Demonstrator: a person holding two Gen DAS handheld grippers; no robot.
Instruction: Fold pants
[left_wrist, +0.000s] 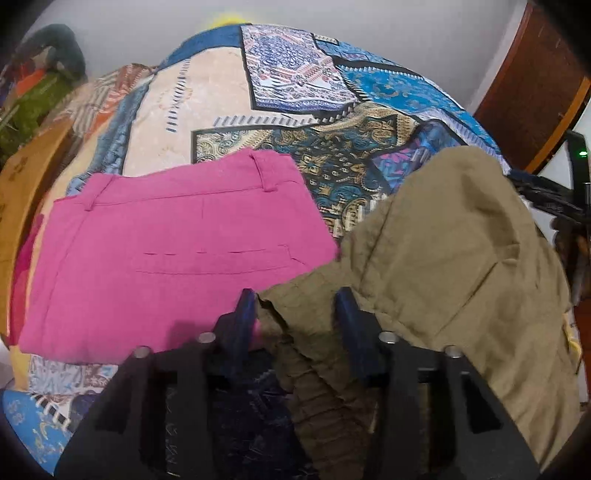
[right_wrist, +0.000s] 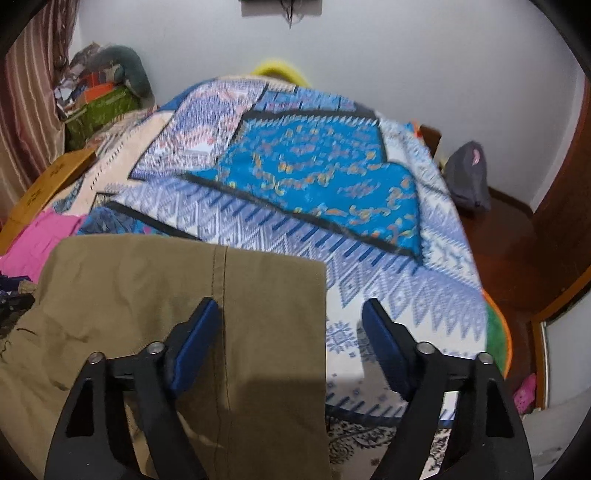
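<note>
Even indoor light, fisheye-bent dark edges, right view motion-blurred.

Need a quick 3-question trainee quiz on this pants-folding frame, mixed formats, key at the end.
1. True or false: the right gripper is clamped on the olive pants.
2. Which garment lies flat on the bedspread, left of the olive pants? A) pink pants B) a grey jacket C) a white towel
3. Fill in: olive fabric bunches between the fingers of the ____ gripper.

Key: 1 false, its jaws are wide open; 2 A; 3 left.
</note>
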